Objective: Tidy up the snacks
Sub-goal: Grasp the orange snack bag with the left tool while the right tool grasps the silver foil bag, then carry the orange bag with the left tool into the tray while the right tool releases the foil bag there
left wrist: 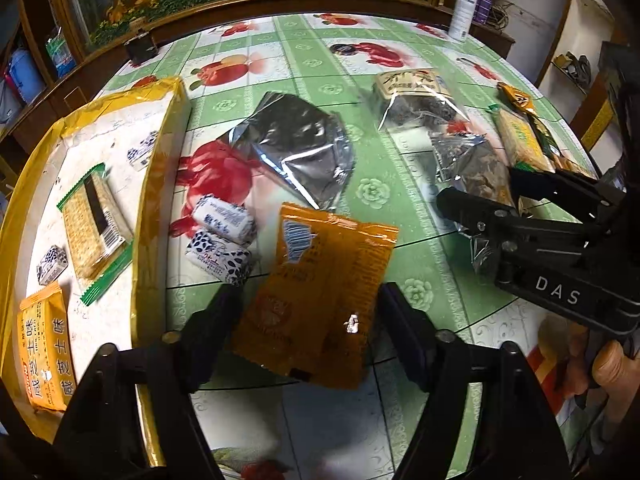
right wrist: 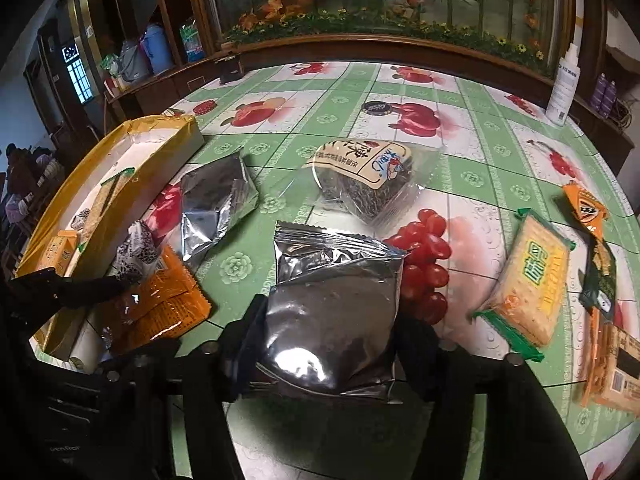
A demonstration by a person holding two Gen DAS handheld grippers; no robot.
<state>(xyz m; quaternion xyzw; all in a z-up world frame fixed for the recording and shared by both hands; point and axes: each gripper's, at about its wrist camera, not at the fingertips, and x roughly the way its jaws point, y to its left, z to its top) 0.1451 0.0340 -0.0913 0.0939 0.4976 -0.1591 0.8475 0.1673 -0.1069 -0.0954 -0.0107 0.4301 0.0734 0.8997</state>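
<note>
left gripper (left wrist: pixel 310 312): jaws half-closed around the orange packet (left wrist: pixel 320 292), one finger on each long edge; pads look close to or just touching the wrapper, and I cannot tell whether they press yet; the packet lies flat on the tablecloth (left wrist: pixel 420 216) between the fingers
right gripper (right wrist: pixel 328 344): jaws set to either side of the silver pouch (right wrist: pixel 336 312); the left pad seems to be against the foil, the right edge is harder to read, so a firm grip is not certain; the pouch runs forward from the fingers, its sealed top farthest away
box (left wrist: pixel 156 184): yellow-walled, white floor, just left of the left gripper; already holding a cracker pack, a second orange packet and small wrapped sweets
risk, orange packet: thin and slick; squeezed across its width it would likely buckle and slide out forward, or be pinched by one corner and swing
risk, wrapped sweets (left wrist: pixel 222 236): two sit just ahead and left of the left fingers, between packet and box wall; a sweep toward the box could knock them along
risk, silver pouch: puffed with air; the pads may skid on the foil, and it could drop on the way over
risk, crossing: both grippers stand near each other, the box lies left of both; moving together they could collide
</note>
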